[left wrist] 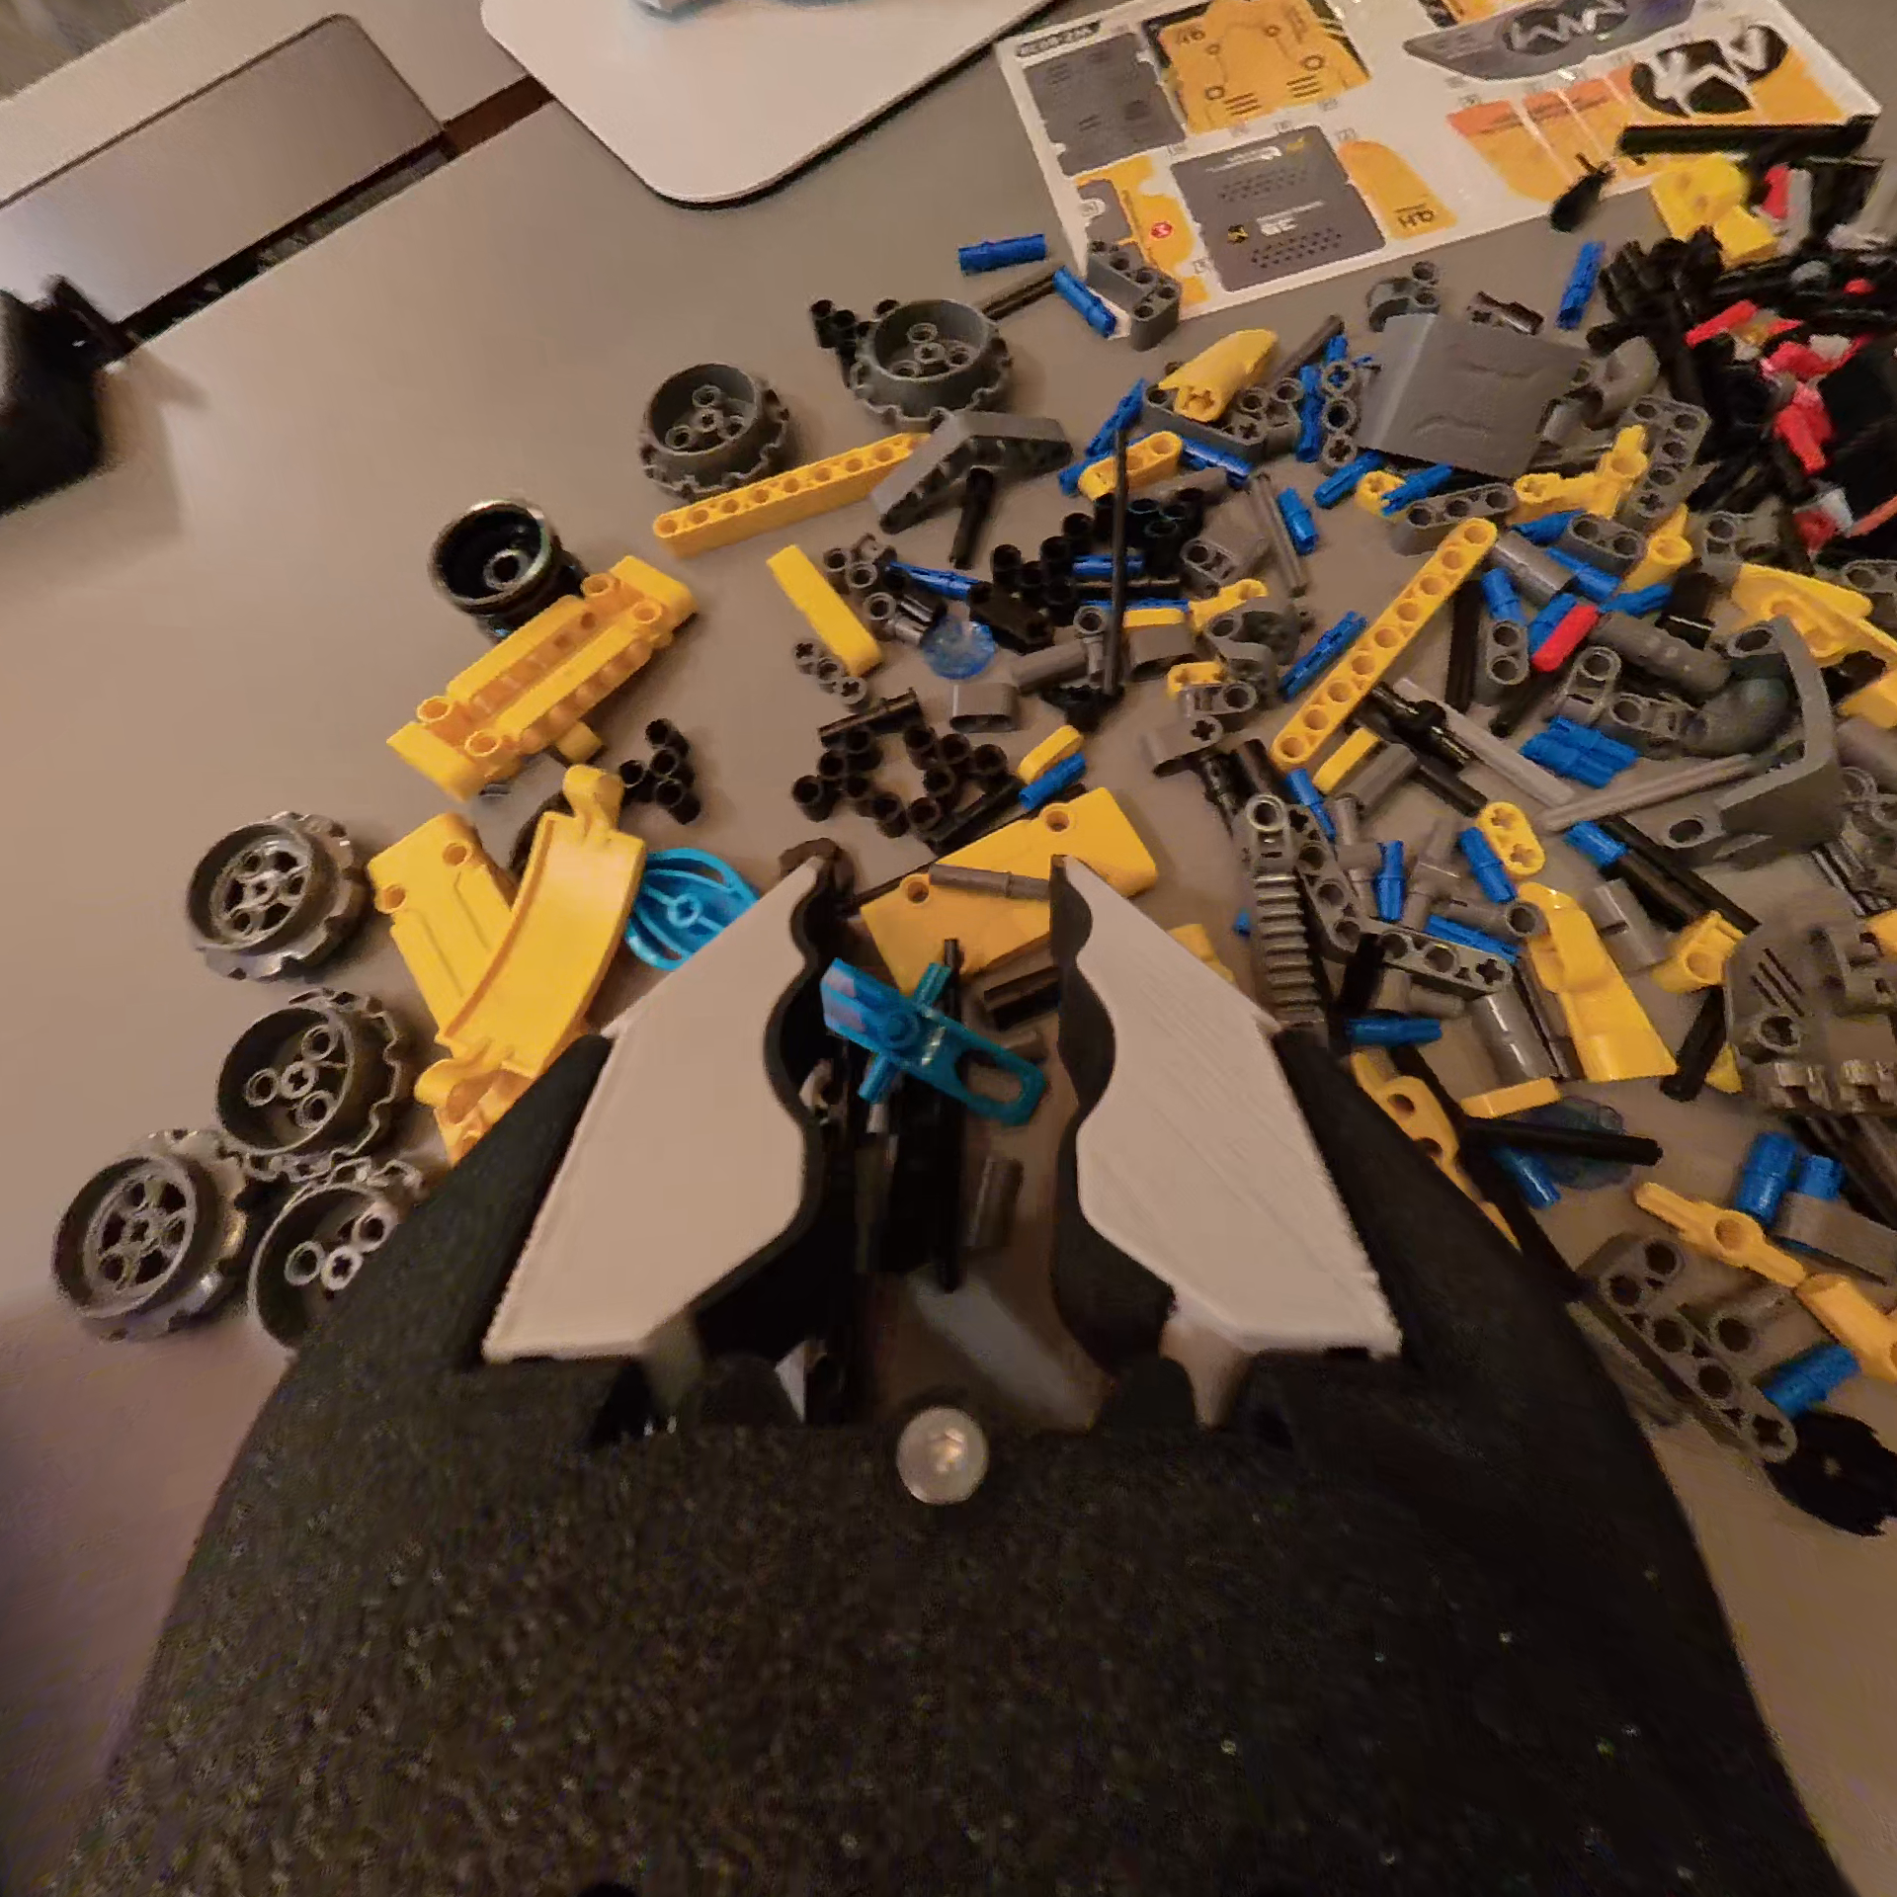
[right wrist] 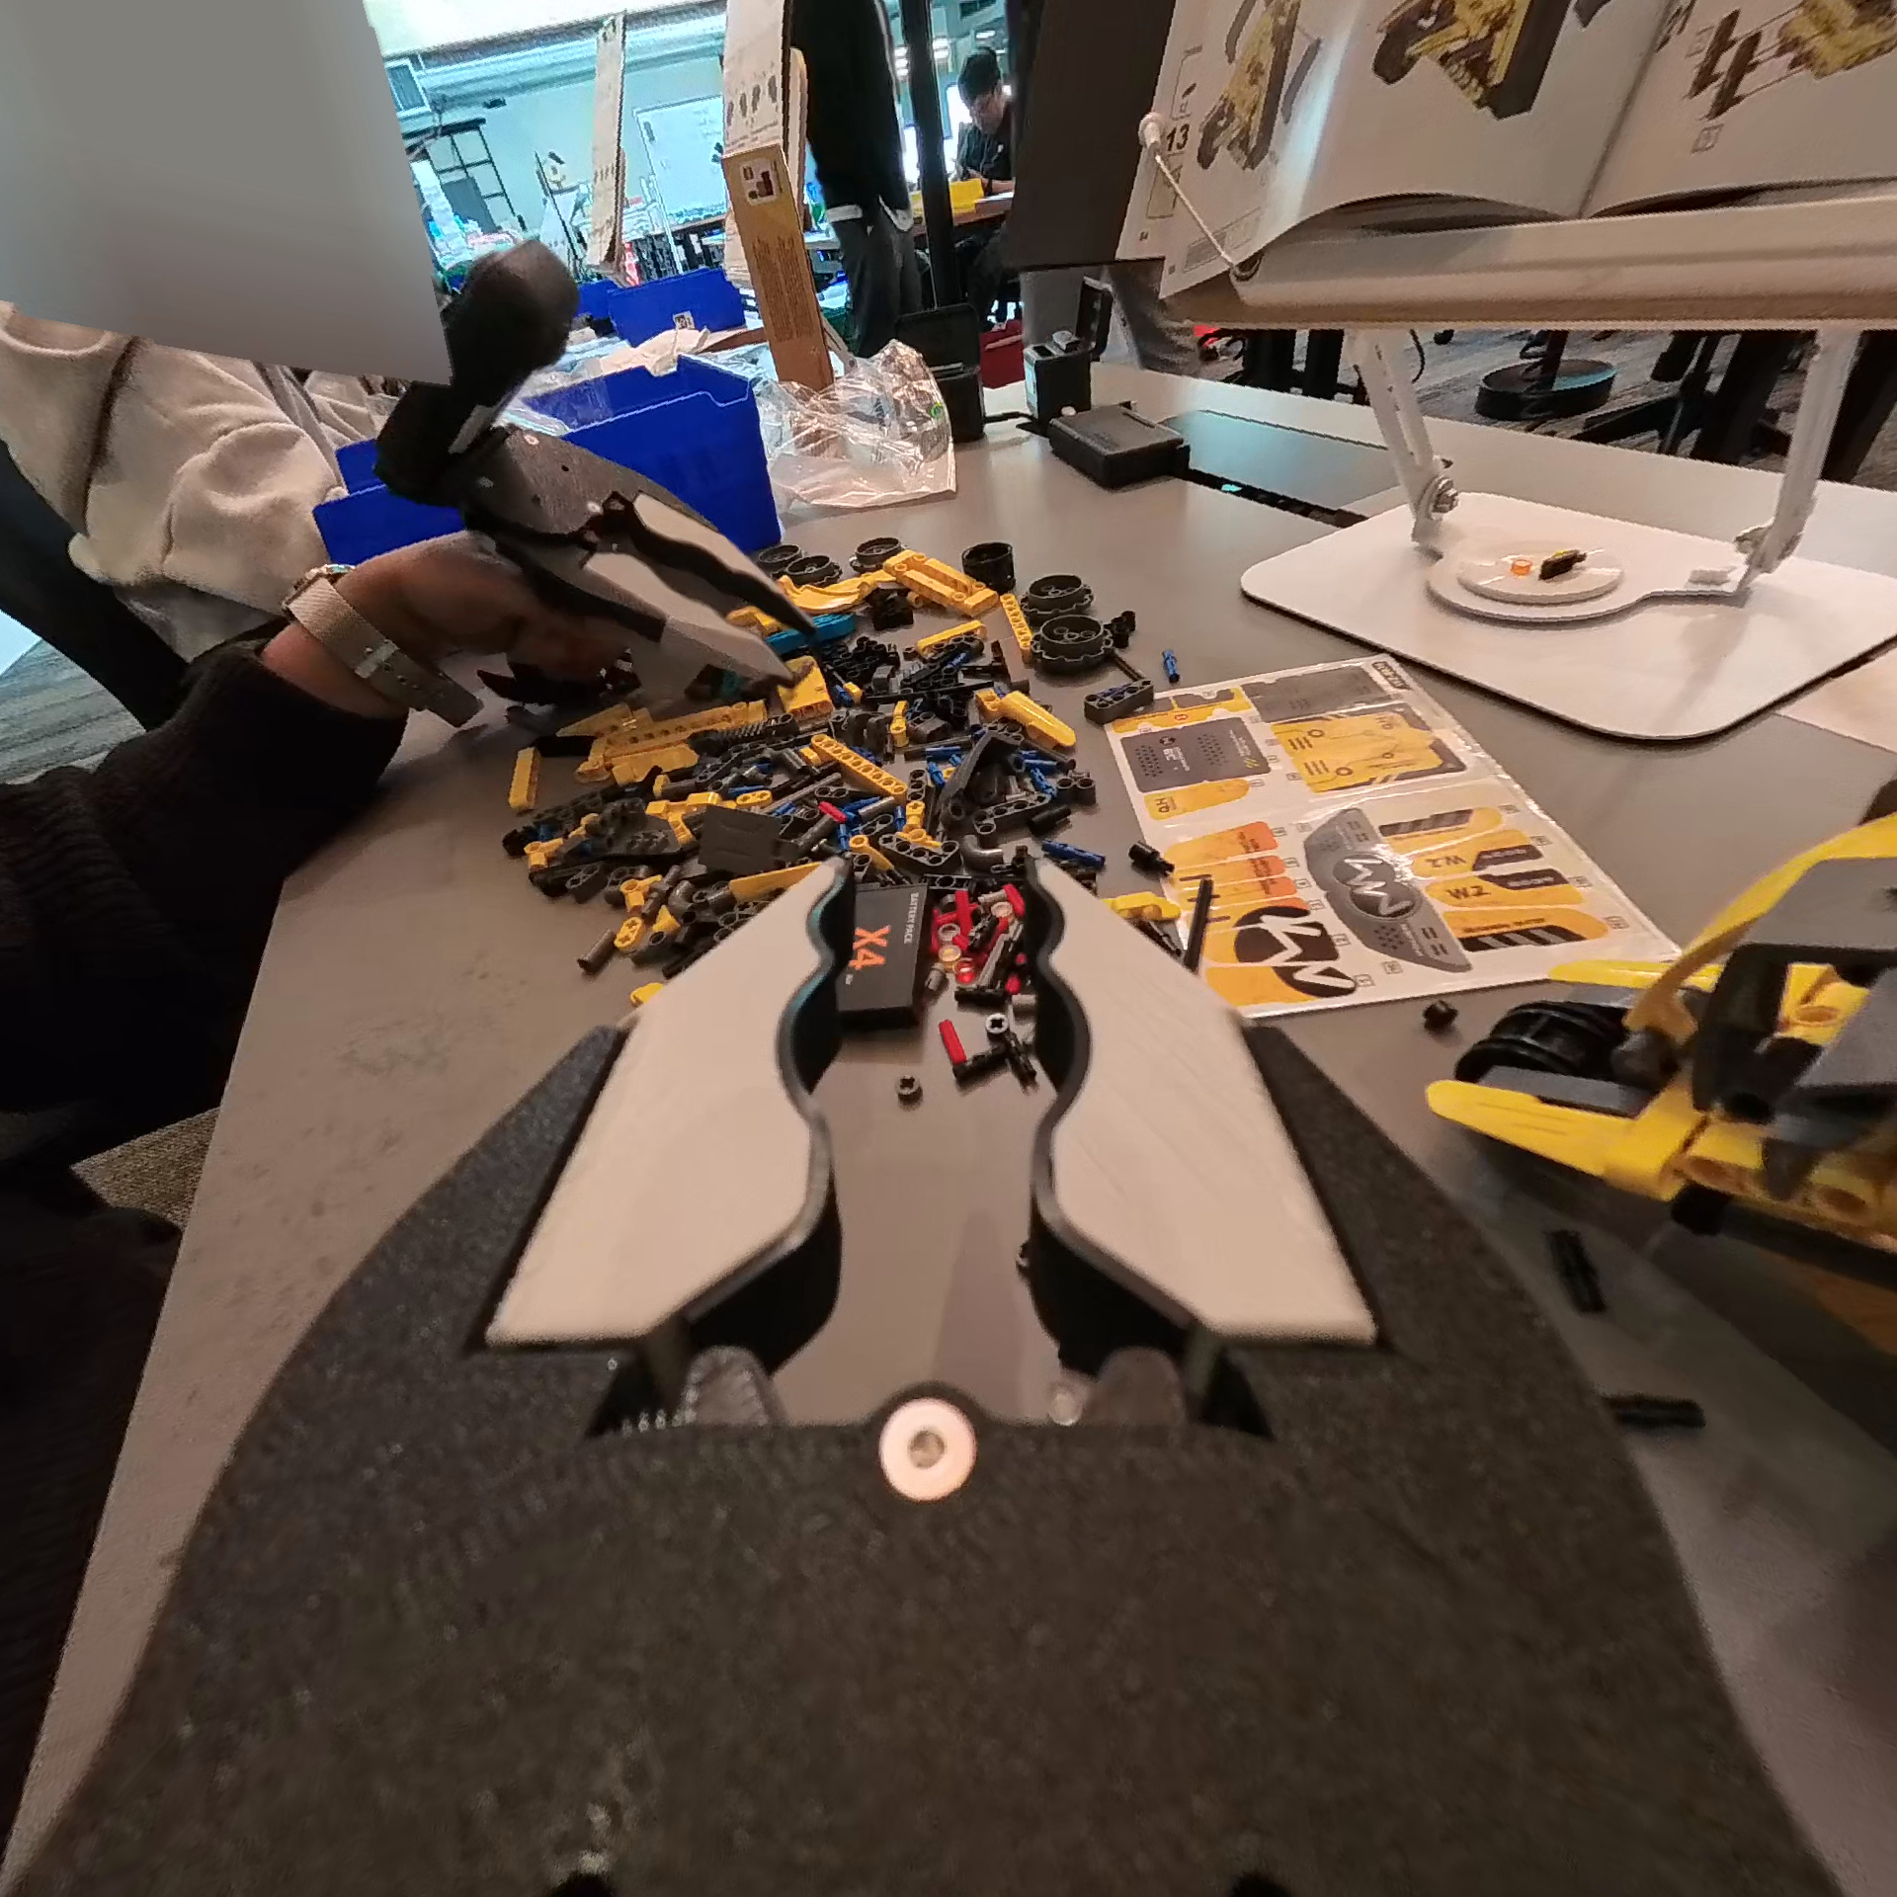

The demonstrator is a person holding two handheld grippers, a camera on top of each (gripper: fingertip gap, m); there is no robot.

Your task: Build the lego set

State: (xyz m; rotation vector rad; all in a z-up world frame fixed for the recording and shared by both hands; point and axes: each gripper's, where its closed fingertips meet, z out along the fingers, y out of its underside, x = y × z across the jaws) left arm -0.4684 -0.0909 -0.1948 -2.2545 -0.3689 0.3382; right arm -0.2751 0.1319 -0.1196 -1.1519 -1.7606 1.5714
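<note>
Lying flat, teal beam angled lower-right, between open left gripper

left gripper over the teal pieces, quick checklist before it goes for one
1. left gripper open: ok, fingers apart.
2. teal connector between the fingers: ok.
3. Connector free of neighbours: not ok, black parts crowd it.
4. Contact with connector: cannot tell.
5. right gripper out of the way: ok, open, above the black battery pack.
6. instruction booklet open: ok.
</note>
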